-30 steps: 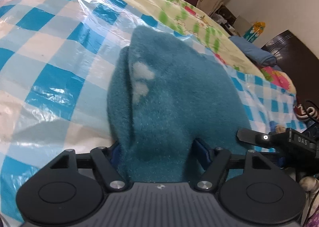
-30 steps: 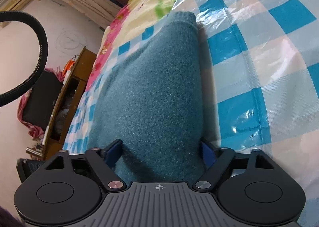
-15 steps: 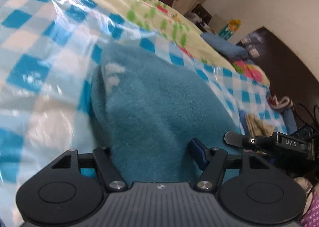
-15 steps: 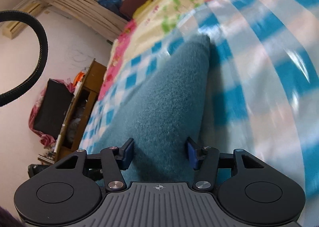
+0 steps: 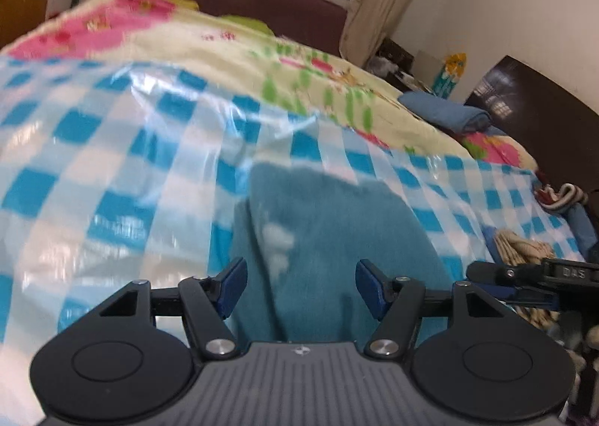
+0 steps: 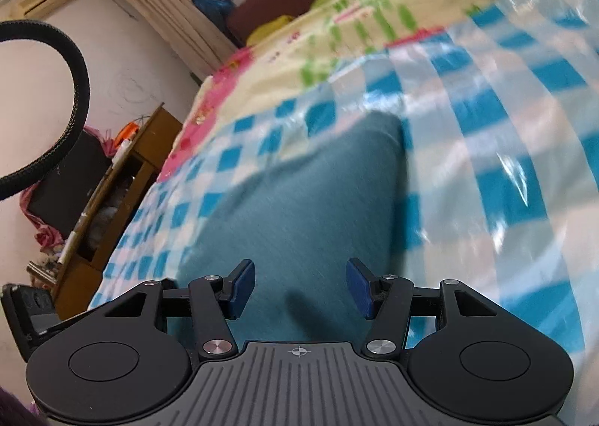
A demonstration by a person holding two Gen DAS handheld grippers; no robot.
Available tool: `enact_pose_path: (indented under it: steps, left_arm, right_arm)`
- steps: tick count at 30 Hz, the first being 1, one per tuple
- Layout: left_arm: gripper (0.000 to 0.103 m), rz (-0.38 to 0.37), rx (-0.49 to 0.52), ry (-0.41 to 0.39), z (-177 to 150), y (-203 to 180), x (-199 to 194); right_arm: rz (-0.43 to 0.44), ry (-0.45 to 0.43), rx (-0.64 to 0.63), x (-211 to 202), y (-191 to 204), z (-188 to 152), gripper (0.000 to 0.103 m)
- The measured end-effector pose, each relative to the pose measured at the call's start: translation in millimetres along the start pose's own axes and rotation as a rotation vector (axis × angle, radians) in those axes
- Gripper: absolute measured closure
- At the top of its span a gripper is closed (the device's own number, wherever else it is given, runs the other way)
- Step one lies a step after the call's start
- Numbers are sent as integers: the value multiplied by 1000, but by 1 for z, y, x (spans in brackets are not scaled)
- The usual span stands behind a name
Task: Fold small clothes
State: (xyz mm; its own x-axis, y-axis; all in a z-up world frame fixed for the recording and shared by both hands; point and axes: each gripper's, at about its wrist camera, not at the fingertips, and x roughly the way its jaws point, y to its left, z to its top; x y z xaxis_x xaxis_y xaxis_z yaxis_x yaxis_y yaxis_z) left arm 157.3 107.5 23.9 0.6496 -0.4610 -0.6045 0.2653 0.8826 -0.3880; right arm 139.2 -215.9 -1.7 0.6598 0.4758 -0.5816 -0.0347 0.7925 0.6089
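Observation:
A teal fuzzy garment (image 5: 329, 223) with small white patches lies flat on the blue-and-white checked plastic sheet (image 5: 112, 163) that covers the bed. My left gripper (image 5: 301, 287) hovers over its near end with jaws apart and blue pads clear of the cloth. In the right wrist view the same garment (image 6: 299, 201) stretches away over the sheet (image 6: 505, 126). My right gripper (image 6: 301, 285) hangs above it, its jaws opening, and the cloth lies below the pads, not pinched. The right gripper's finger (image 5: 524, 274) shows at the right edge of the left wrist view.
A floral bedspread (image 5: 262, 62) lies beyond the sheet, with a folded blue cloth (image 5: 445, 113) on it. Other clothes (image 5: 520, 250) are heaped at the bed's right edge. A wooden cabinet (image 6: 123, 193) stands left of the bed. A black cable (image 6: 71, 107) loops at the left.
Both grippers have risen and drawn back from the garment. The cloth filled the gaps between the pads before. It now lies lower, and more of the room shows.

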Motion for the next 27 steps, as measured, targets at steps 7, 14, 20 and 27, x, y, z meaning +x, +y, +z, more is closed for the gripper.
enact_pose_path:
  steps: [7, 14, 20, 27]
  left_arm:
    - [32, 175, 150, 52, -2, -21, 50]
    - [32, 179, 77, 51, -5, -13, 35]
    - [31, 264, 95, 58, -18, -19, 17]
    - [31, 252, 75, 60, -30, -33, -9]
  right_arm:
    - [-91, -1, -169, 36, 20, 2, 49]
    - [-138, 4, -180, 29, 22, -2, 49]
    - [-152, 40, -160, 18, 16, -27, 44]
    - [-129, 6, -135, -4, 23, -36, 39]
